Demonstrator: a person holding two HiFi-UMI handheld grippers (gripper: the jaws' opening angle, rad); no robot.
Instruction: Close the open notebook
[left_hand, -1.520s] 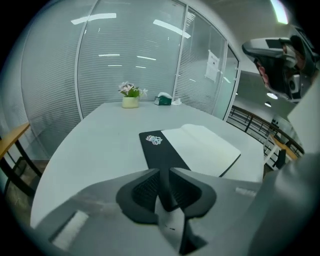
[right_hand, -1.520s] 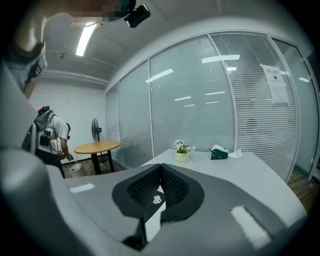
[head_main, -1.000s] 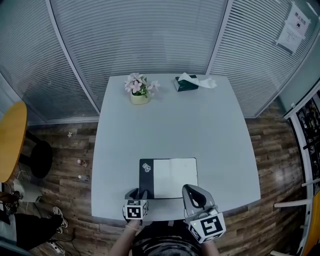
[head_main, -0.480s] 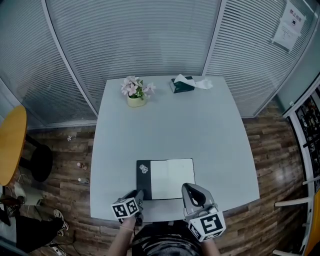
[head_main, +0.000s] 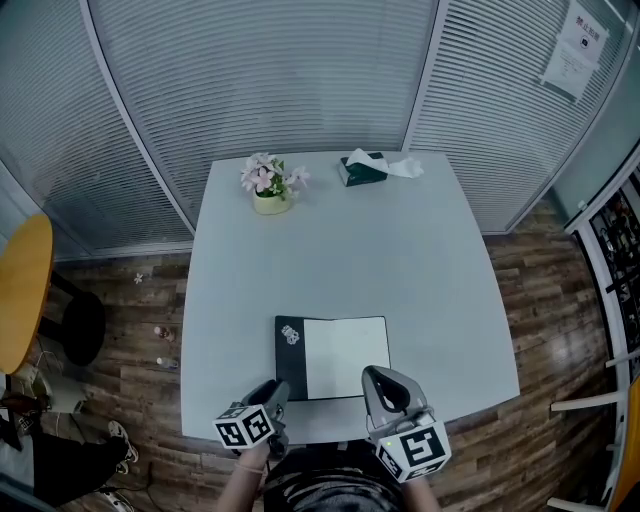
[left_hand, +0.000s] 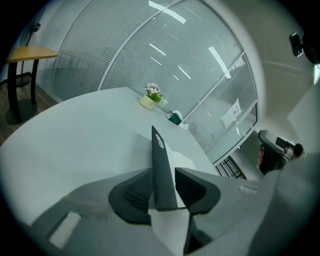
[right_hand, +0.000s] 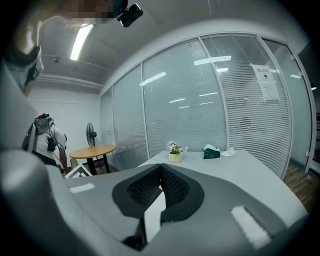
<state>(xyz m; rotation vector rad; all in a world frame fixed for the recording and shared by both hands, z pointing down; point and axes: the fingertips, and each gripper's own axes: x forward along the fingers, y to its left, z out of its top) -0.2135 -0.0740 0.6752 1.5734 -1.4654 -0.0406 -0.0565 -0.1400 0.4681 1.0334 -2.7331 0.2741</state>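
The open notebook (head_main: 345, 356) lies near the table's front edge, white page up, with a black cover (head_main: 290, 356) on its left side. My left gripper (head_main: 277, 393) is at the cover's near corner. In the left gripper view the black cover (left_hand: 160, 160) stands edge-on between the jaws, and the left gripper (left_hand: 164, 188) is shut on it. My right gripper (head_main: 376, 380) hovers by the notebook's near right corner. In the right gripper view its pads meet at the tips, so the right gripper (right_hand: 160, 172) is shut with nothing held.
The grey table (head_main: 400, 260) carries a flower pot (head_main: 268, 186) and a green tissue box (head_main: 365, 168) at its far edge. Glass walls with blinds stand behind. A yellow round table (head_main: 20, 285) is off to the left, over wooden floor.
My left gripper has shifted left and rolled, its marker cube now tilted. The notebook and the right gripper have hardly moved.
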